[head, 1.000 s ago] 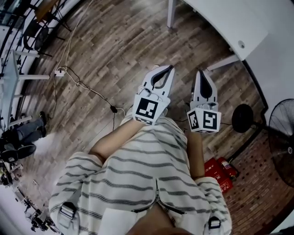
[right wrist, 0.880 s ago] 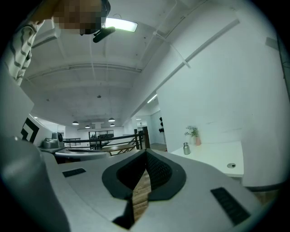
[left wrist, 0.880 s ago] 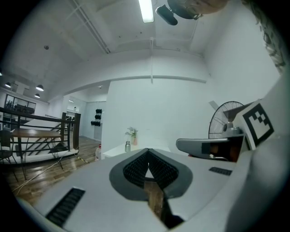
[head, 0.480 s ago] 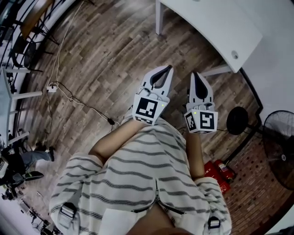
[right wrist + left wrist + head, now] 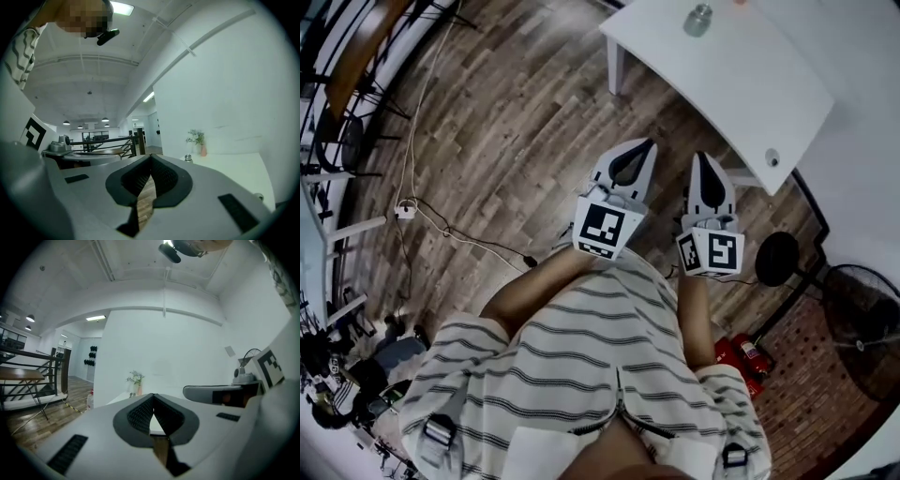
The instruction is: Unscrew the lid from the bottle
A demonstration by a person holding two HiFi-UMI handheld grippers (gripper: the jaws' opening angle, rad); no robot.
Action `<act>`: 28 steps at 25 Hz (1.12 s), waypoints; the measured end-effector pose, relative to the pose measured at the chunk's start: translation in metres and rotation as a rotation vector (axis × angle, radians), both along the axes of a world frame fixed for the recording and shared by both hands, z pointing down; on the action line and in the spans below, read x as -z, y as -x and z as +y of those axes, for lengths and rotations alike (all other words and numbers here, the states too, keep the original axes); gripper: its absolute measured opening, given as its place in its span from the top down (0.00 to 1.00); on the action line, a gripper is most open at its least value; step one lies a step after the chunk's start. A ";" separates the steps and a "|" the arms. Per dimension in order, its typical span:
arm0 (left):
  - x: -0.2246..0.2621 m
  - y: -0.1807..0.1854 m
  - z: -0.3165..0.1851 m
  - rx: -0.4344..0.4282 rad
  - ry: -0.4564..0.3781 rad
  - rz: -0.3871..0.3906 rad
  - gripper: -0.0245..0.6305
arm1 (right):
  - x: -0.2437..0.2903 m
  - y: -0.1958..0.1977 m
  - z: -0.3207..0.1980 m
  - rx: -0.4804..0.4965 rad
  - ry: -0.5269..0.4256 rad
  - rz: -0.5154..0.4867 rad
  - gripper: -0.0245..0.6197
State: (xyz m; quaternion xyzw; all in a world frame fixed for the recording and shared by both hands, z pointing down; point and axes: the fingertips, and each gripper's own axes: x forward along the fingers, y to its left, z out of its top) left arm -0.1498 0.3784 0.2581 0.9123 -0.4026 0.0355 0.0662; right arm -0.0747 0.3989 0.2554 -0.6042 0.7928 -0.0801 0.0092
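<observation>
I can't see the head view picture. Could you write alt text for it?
Seen from steeply above, a person in a white striped shirt holds out a white left gripper and a white right gripper, both shut and empty, over a brown wood-plank floor. Ahead stands a white table bearing a small greyish lidded bottle, well apart from both grippers.

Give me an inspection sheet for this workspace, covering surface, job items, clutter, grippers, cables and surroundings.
Surface: white table, ahead of the person.
Job's things: bottle upright on the table; lid too small to judge.
Clutter: vase with flowers beyond the bottle.
Grippers: left gripper and right gripper both shut, empty, over the wooden floor, short of the table.
Cables: cable and power strip on the wooden floor.
Surroundings: fan, red extinguishers beside the person.
</observation>
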 end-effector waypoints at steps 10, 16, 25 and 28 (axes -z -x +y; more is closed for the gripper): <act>-0.004 -0.017 -0.111 -0.107 0.020 -0.031 0.96 | -0.003 -0.013 -0.107 -0.096 0.044 -0.016 0.95; -0.012 -0.031 -0.154 -0.119 0.040 -0.042 0.96 | -0.009 -0.025 -0.149 -0.113 0.071 -0.011 0.95; -0.036 -0.074 -0.214 -0.094 0.061 -0.065 0.96 | -0.027 -0.066 -0.215 -0.088 0.079 -0.024 0.95; -0.046 -0.094 -0.238 -0.067 0.064 -0.076 0.96 | -0.033 -0.085 -0.242 -0.050 0.081 -0.024 0.95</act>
